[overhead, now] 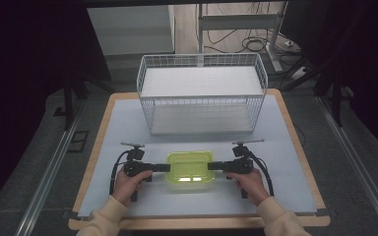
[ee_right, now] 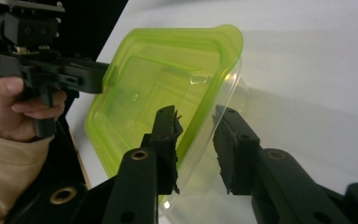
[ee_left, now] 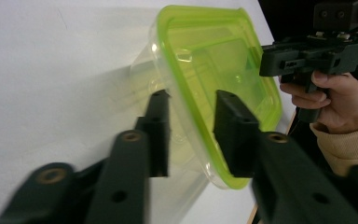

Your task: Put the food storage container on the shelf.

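- A clear plastic box (overhead: 190, 172) with a green lid (overhead: 190, 164) is seen on the grey mat (overhead: 285, 162) of the table, in front of the white wire basket (overhead: 202, 93) and well apart from it.
- The box is stood flat, with its lid uppermost and seated on the rim.
- The left gripper (overhead: 166, 167) is held level at the left end of the box, pointed towards it; it is carried in the left hand (overhead: 128, 184).
- In the left gripper view, the left end of the box (ee_left: 186, 93) is shown between the two black jaws of the left gripper (ee_left: 193, 123): one jaw is set over the lid and the other against the clear wall beneath the rim. Whether the pads press on it cannot be told.
- The right gripper (overhead: 211, 166) is held level at the right end of the box, facing the left gripper across it, and is carried in the right hand (overhead: 250, 186).
- In the right gripper view, the right end of the box (ee_right: 168, 93) is shown between the jaws of the right gripper (ee_right: 196, 140), one over the lid and one at the clear wall; firm contact cannot be confirmed.
- The basket is stood at the far side of the mat, behind the box.
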